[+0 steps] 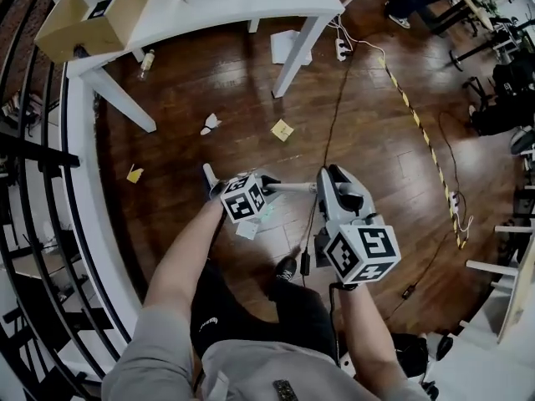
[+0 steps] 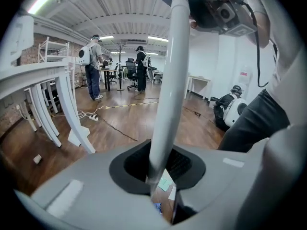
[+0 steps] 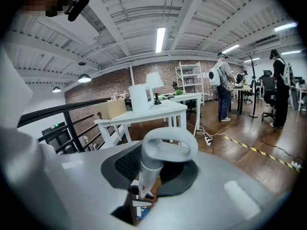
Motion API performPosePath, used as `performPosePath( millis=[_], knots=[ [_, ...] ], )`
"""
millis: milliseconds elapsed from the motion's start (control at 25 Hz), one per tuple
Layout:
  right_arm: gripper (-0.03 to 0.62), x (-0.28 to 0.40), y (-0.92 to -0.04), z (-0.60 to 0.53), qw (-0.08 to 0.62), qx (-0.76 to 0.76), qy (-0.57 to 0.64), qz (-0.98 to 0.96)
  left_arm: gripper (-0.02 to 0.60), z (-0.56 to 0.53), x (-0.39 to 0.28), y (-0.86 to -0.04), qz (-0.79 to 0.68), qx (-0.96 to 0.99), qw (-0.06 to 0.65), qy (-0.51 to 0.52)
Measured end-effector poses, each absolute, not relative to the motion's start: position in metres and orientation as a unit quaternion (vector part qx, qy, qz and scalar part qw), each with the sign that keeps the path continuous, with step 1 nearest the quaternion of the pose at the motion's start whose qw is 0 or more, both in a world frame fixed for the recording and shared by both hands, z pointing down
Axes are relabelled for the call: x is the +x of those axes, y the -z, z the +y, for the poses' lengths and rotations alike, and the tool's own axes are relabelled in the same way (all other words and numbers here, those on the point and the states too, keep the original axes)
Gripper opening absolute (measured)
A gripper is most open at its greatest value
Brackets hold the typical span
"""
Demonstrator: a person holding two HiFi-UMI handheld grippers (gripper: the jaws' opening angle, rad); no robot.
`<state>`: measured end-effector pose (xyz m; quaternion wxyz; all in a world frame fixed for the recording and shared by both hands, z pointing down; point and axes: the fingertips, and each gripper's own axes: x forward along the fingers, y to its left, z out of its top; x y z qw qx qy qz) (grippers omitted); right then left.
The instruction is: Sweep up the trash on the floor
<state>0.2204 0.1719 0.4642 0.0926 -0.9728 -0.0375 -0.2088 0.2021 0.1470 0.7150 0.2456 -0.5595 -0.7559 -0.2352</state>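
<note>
Trash is lying scattered over the wooden floor (image 1: 376,140) in the head view. A yellow note (image 1: 282,129) and a crumpled white scrap (image 1: 211,124) are sitting ahead of us, just out from the white table (image 1: 234,2). Another yellow scrap (image 1: 134,175) is lying further left, near the floor's edge by the black railing (image 1: 33,157). A small bottle (image 1: 147,63) is resting beside the table's left leg, and a cardboard box (image 1: 92,19) is sitting on the table's left corner. A pale green slip (image 1: 267,211) and a white slip (image 1: 248,228) are lying on the floor right under our left tool.

We are holding a pale pole (image 1: 292,188) level in front of us with both tools. The left gripper (image 2: 160,178) is clamping the shaft, its jaws drawn in against it with only the pole's width between them. The right gripper (image 3: 144,178) is gripping the same pole just below its looped end (image 3: 168,145), jaws narrowed onto it. We are taking the pole for a broom handle, though no view is showing its working end.
</note>
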Motion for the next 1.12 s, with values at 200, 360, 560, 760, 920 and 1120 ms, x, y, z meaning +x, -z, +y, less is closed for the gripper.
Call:
performPosePath(
  millis=[200,360,560,760,920,1120],
  knots=[
    [0.065,0.2,-0.451,0.217,0.113,-0.977,0.182,0.001,0.058,0.181,0.183,-0.704,-0.743,-0.559,0.275,0.247],
    [0.064,0.217,-0.434,0.193,0.129,-0.977,0.158,0.063,0.058,0.15,0.204,-0.687,-0.706,-0.586,0.293,0.268],
    [0.065,0.26,-0.437,0.122,0.152,-0.97,0.157,0.11,0.058,0.062,0.256,-0.685,-0.672,-0.599,0.325,0.29],
    [0.065,0.323,-0.467,0.033,0.186,-0.96,0.17,0.12,0.061,-0.043,0.32,-0.708,-0.658,-0.592,0.341,0.317],
    [0.065,0.377,-0.5,-0.032,0.197,-0.954,0.19,0.119,0.061,-0.113,0.364,-0.741,-0.666,-0.563,0.348,0.344],
    [0.066,0.418,-0.531,-0.066,0.196,-0.953,0.212,0.09,0.064,-0.141,0.404,-0.774,-0.684,-0.545,0.339,0.346]
  ],
)
